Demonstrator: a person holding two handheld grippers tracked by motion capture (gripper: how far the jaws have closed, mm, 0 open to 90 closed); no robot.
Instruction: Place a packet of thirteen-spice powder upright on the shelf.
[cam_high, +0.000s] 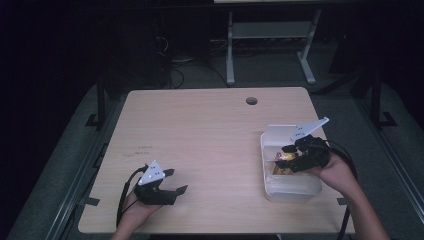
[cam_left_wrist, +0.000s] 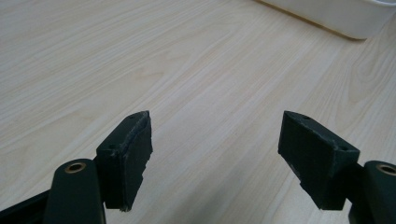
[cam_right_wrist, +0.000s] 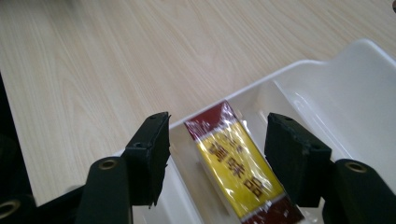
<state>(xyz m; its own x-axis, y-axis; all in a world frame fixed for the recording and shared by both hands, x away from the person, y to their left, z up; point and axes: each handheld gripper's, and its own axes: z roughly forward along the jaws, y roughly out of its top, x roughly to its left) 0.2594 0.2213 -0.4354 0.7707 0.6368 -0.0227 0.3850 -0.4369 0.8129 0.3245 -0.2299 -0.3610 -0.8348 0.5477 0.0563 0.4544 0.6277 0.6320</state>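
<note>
A yellow packet (cam_right_wrist: 238, 172) with dark red ends and a clear wrapper lies in a white plastic tray (cam_right_wrist: 327, 88) at the table's right side. My right gripper (cam_right_wrist: 218, 119) stands open over it, one jaw on each side with a gap to the wrapper on both. In the high view the right gripper (cam_high: 282, 157) hangs over the tray (cam_high: 292, 192) with the packet (cam_high: 281, 170) below it. My left gripper (cam_high: 179, 181) rests near the table's front left, open, and its jaws (cam_left_wrist: 217, 116) have nothing between them but bare wood.
The light wooden table (cam_high: 210, 135) has a round cable hole (cam_high: 251, 100) near its far edge. A corner of the white tray (cam_left_wrist: 336, 14) shows far off in the left gripper view. Dark floor and a white desk frame (cam_high: 270, 45) lie beyond.
</note>
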